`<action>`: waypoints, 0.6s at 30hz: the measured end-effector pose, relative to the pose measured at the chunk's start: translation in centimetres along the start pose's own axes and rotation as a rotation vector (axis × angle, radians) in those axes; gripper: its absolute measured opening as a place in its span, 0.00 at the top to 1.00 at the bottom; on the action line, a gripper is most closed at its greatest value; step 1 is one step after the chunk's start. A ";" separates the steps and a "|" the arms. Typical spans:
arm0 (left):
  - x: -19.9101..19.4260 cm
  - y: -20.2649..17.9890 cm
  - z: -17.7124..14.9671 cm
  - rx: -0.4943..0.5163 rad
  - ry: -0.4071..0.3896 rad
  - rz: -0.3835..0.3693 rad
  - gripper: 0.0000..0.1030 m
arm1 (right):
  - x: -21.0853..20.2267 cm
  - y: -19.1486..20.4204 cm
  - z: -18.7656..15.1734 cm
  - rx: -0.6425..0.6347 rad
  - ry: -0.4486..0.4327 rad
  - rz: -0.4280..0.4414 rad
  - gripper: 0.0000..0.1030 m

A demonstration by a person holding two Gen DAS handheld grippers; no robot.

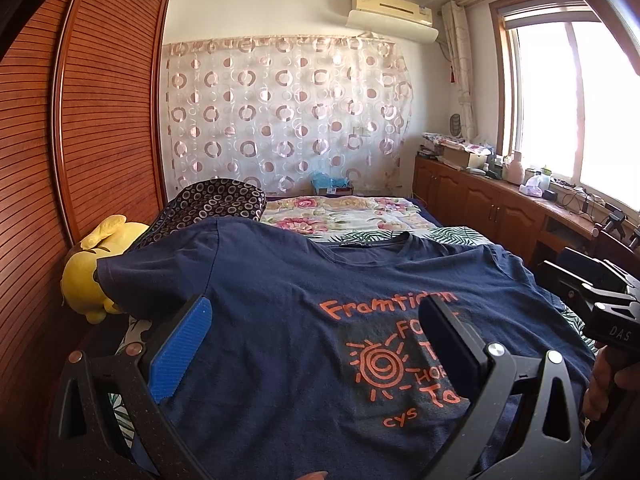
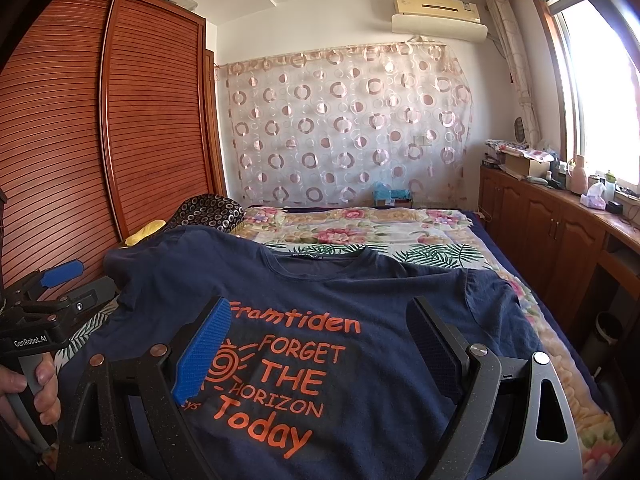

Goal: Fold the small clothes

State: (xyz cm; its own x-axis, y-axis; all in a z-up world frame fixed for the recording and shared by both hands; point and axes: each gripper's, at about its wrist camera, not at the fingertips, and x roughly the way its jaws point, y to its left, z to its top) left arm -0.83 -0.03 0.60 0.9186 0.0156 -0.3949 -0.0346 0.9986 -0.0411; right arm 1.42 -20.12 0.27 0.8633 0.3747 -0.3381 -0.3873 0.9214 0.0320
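Bedroom setting: bed [image 2: 532, 316] covered with floral quilt, leaf-print sheet beneath, slatted reddish wood wardrobe [image 2: 120, 120] along left side, sheer curtain [image 2: 344, 132] with ring and disc pattern on far wall, wall air conditioner [image 2: 440, 10] above it, wooden cabinets [image 2: 540, 224] under bright window at right. Navy T-shirt [image 2: 360, 300] spread front-up on bed, soft cotton knit, round neckline toward far end, orange print reading "Framtiden / FORGET THE HORIZON / Today" with spiral sun motif. Left sleeve draped over yellow plush toy [image 1: 86, 280] at bed edge beside wardrobe; dark pillow [image 1: 216, 200] with small ring pattern just behind shoulder. Left gripper [image 1: 316, 344] poised over lower left part of shirt, fingers spread wide apart, nothing between them; blue ribbed pad [image 1: 184, 348] on one finger, dark textured pad on other. Right gripper [image 2: 320, 352] over printed chest area, fingers likewise parted and empty, same blue ribbed pad [image 2: 204, 352] facing dark stippled one. Contact with fabric not determinable from either view. Left hand [image 2: 32, 392] wrapped round grey handle of left gripper, seen at edge of right wrist view. Shirt lying flat, unfolded.
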 end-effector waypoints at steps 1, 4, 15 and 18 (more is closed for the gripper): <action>0.0 0.0 0.0 -0.001 0.000 0.001 0.00 | 0.0 0.0 0.0 0.000 -0.001 0.000 0.12; -0.3 0.2 0.4 0.001 -0.007 0.007 0.00 | 0.1 0.0 0.0 0.001 0.001 0.000 0.12; -0.4 0.4 0.4 0.004 -0.011 0.009 0.00 | 0.0 0.0 0.0 0.002 -0.003 -0.002 0.12; -0.5 0.5 0.4 0.003 -0.012 0.009 0.00 | 0.0 0.0 0.0 0.003 -0.003 -0.002 0.12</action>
State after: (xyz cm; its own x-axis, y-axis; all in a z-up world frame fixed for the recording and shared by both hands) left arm -1.11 0.48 1.17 0.9227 0.0247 -0.3846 -0.0413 0.9985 -0.0349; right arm 1.47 -20.14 0.26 0.8649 0.3736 -0.3351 -0.3852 0.9222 0.0340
